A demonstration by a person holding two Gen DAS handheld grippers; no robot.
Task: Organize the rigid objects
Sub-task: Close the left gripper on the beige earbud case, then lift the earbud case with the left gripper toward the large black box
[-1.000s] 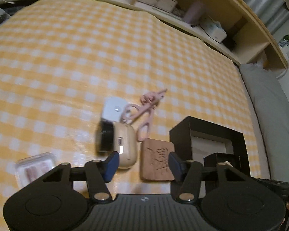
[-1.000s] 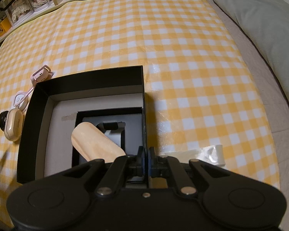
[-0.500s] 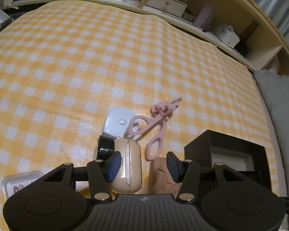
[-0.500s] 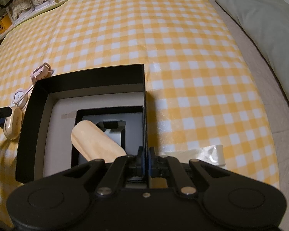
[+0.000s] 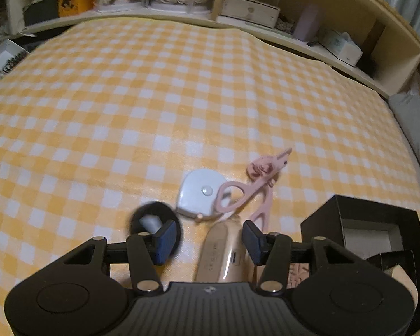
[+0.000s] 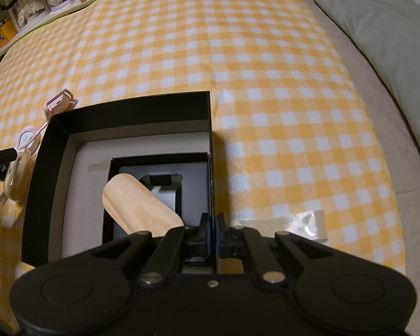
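Note:
My left gripper (image 5: 205, 239) is open, low over the checked cloth, its jaws either side of a cream case (image 5: 222, 254). A black round lid (image 5: 154, 224) sits by the left finger. A white tape measure (image 5: 200, 193) and pink scissors (image 5: 254, 187) lie just beyond. My right gripper (image 6: 212, 231) is shut on the right wall of the black box (image 6: 210, 128). Inside the box lie a smaller black tray (image 6: 193, 168) and a wooden paddle (image 6: 138, 198). The box also shows in the left wrist view (image 5: 361, 218).
A carved wooden block (image 5: 298, 273) lies under my left gripper's right arm. A clear plastic wrapper (image 6: 299, 222) lies right of the box. A grey pillow (image 6: 378, 28) borders the cloth on the right. Shelves (image 5: 238, 5) with boxes line the far edge.
My left gripper has moved forward and down over the cream case, which now lies between the open jaws; the black lid has shifted left. The right gripper and box have stayed still.

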